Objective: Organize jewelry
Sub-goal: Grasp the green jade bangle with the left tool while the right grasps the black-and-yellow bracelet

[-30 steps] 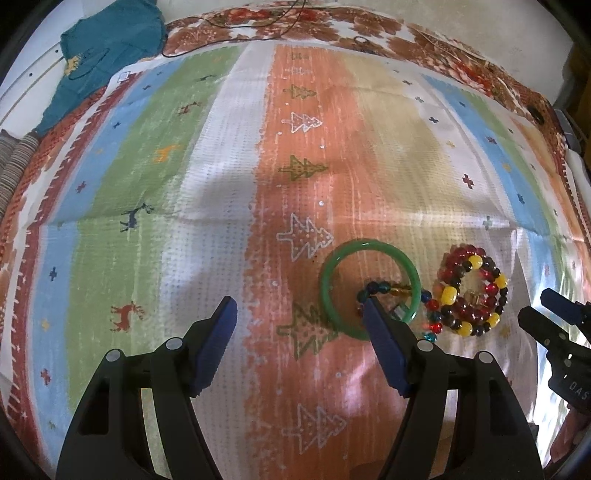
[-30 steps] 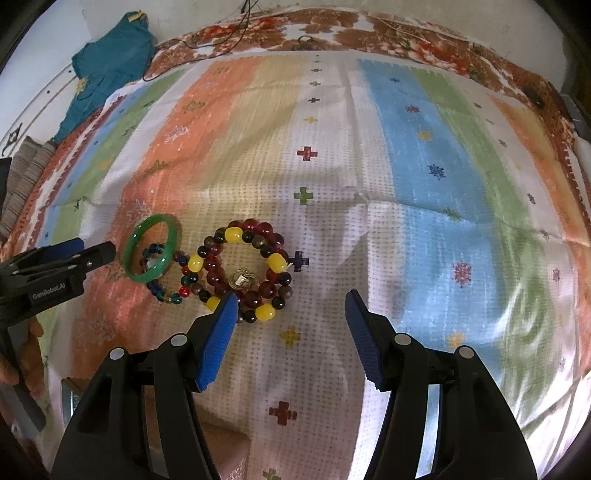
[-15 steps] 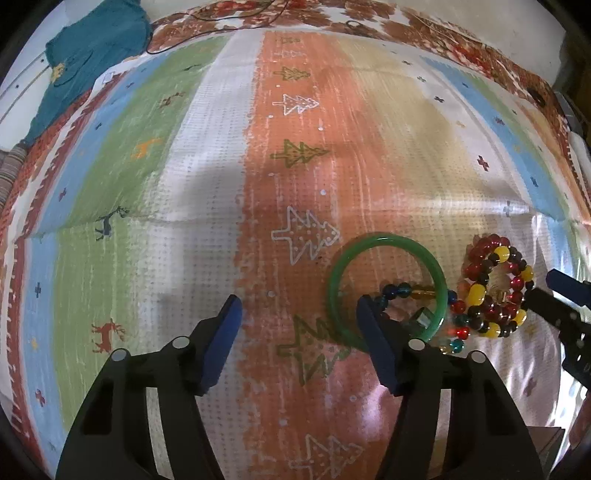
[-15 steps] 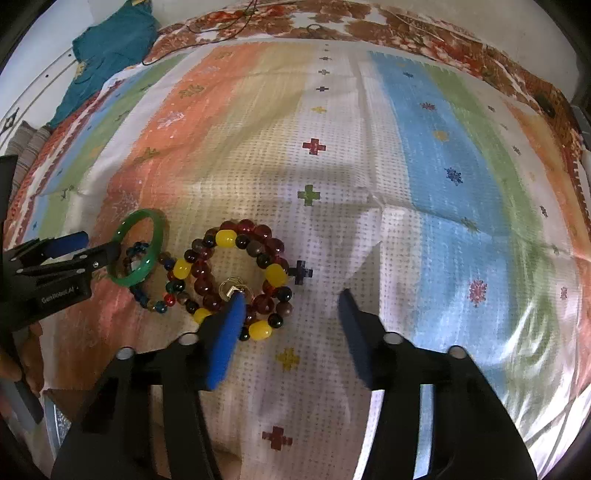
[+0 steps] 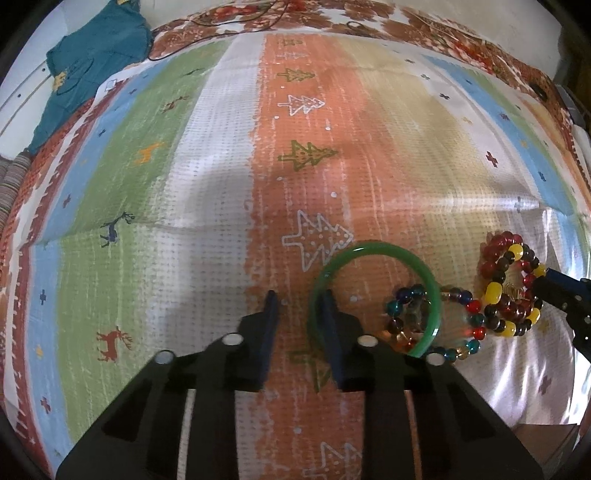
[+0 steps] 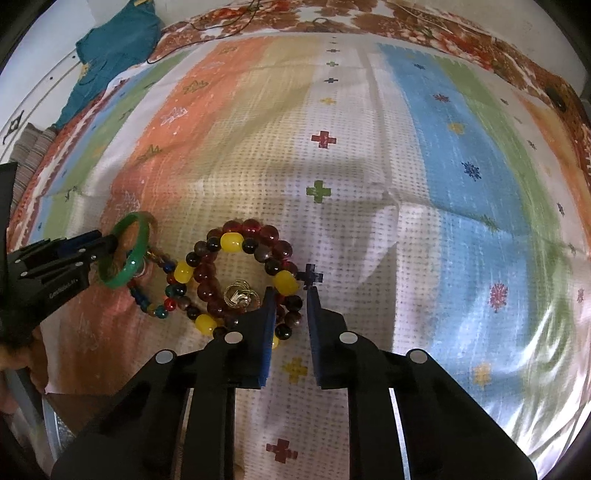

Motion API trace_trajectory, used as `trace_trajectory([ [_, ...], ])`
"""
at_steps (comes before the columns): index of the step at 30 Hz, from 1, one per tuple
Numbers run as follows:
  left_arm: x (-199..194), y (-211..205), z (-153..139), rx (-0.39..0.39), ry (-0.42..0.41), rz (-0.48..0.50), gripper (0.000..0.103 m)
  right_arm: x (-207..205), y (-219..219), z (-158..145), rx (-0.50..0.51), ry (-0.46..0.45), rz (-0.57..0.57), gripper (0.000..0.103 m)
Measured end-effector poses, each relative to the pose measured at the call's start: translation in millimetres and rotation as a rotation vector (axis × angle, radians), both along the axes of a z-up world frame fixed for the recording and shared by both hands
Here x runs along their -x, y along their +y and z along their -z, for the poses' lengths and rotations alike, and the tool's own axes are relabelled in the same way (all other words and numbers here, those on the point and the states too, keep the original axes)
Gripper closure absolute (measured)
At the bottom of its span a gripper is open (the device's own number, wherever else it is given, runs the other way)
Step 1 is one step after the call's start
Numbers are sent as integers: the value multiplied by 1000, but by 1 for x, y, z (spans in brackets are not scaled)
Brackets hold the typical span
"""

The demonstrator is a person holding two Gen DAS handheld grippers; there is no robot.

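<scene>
A green bangle (image 5: pixel 369 245) lies on the striped cloth (image 5: pixel 207 229). A thin multicolour bead bracelet (image 5: pixel 469 306) is draped over its right side. Further right sits a chunky red, brown and yellow bead bracelet (image 5: pixel 495 291) with small gold rings (image 6: pixel 240 295) inside it. My left gripper (image 5: pixel 299 301) is closing. The bangle's left rim is between its jaws, one finger inside the ring, and a strip of cloth still shows beside the other pad. My right gripper (image 6: pixel 291 295) is shut on the chunky bracelet's (image 6: pixel 231 242) lower right beads. From the right wrist, the left gripper (image 6: pixel 107 242) meets the bangle (image 6: pixel 133 225).
A teal garment (image 5: pixel 92 55) and a thin dark cable (image 5: pixel 207 26) lie at the cloth's far edge. A hand (image 6: pixel 14 354) holds the left gripper at the cloth's near left corner, where a bare metal edge (image 6: pixel 51 424) shows. Open cloth (image 6: pixel 461 221) stretches to the right.
Both pairs of jaws have narrowed sharply. The left gripper's right finger is now inside the bangle. The right gripper has come down over the chunky bracelet's lower right beads.
</scene>
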State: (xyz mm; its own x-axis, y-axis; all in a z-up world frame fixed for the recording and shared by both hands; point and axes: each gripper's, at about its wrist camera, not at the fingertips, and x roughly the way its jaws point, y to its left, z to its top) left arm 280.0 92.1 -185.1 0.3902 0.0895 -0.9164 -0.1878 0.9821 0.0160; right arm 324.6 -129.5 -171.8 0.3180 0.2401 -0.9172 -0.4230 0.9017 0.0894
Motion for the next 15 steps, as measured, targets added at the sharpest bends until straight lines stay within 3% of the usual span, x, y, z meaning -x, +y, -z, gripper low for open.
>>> trace_trajectory([
  [2,0,-2,0,-6,3,6,96,1,2,0,9,-8,-5,91],
  [15,0,1,-8,24,7,-11,97,11,5,-16,49,-63,-48,93],
])
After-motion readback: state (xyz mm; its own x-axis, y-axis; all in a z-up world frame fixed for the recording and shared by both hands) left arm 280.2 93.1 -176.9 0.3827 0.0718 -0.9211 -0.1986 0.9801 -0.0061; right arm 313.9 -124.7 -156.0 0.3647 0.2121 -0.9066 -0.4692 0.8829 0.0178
